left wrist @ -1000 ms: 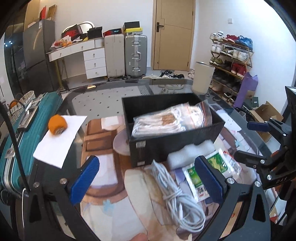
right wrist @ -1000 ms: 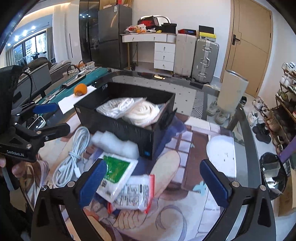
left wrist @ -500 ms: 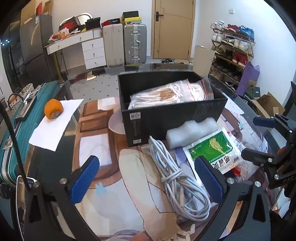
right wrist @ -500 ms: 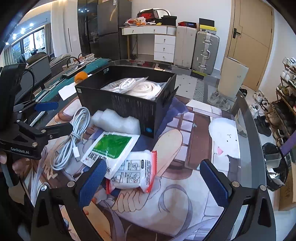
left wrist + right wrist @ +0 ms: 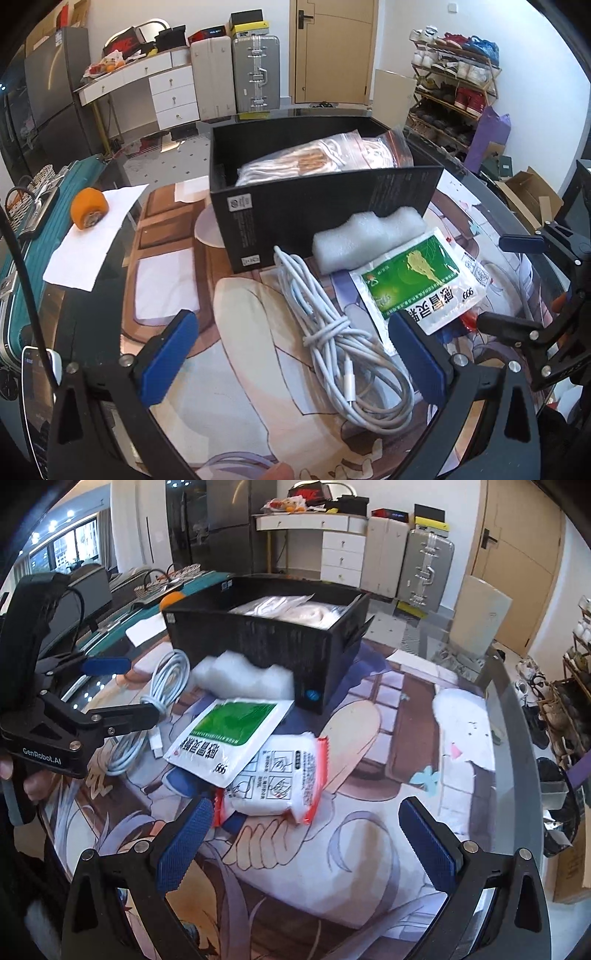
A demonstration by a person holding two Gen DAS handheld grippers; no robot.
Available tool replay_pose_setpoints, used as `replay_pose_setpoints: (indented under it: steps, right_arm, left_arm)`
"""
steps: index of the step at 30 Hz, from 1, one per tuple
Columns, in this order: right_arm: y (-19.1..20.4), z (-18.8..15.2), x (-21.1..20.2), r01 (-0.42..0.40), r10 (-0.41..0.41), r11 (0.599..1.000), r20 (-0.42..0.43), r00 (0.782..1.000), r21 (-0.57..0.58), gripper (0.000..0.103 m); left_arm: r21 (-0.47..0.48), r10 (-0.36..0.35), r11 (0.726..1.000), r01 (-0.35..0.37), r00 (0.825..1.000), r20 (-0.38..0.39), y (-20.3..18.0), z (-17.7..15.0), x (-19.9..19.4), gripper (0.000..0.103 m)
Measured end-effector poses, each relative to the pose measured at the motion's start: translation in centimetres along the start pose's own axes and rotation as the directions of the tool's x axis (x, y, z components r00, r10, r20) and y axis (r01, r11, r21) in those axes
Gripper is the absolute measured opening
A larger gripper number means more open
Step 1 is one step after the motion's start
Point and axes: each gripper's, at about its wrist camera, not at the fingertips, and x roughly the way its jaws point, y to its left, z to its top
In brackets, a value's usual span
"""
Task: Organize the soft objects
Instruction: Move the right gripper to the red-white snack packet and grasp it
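Blue-padded fingers (image 5: pixel 168 360) of both grippers spreading wide, grasping nothing, hovering over bundled white cable (image 5: pixel 343 343), green-and-white foil sachet (image 5: pixel 231 734) and white foam wad (image 5: pixel 243 677) lying beside black cardboard box (image 5: pixel 266 642) on table (image 5: pixel 369 849).

The right tongs (image 5: pixel 306 843) hung spread wide above the table (image 5: pixel 373 834). Just ahead of them lay a white pouch with red edges (image 5: pixel 277 779), partly under a green-and-white sachet (image 5: pixel 229 734). Beyond sat white foam (image 5: pixel 245 679) against a black box (image 5: pixel 269 638).
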Motion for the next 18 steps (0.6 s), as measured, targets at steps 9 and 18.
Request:
replay_pose_setpoints:
  steps: [9, 18]
  right_arm:
    - [0.4, 0.7, 2.0, -0.009, 0.009, 1.0, -0.027, 1.0, 0.004, 0.102]
    - [0.3, 0.7, 2.1, -0.01, 0.01, 1.0, -0.029, 1.0, 0.005, 0.102]
  left_arm:
    - [0.032, -0.011, 0.999, 0.013, 0.998, -0.067, -0.4, 0.0, 1.6, 0.103]
    - [0.003, -0.033, 0.999, 0.033, 0.995, -0.095, 1.4, -0.7, 1.4, 0.103]
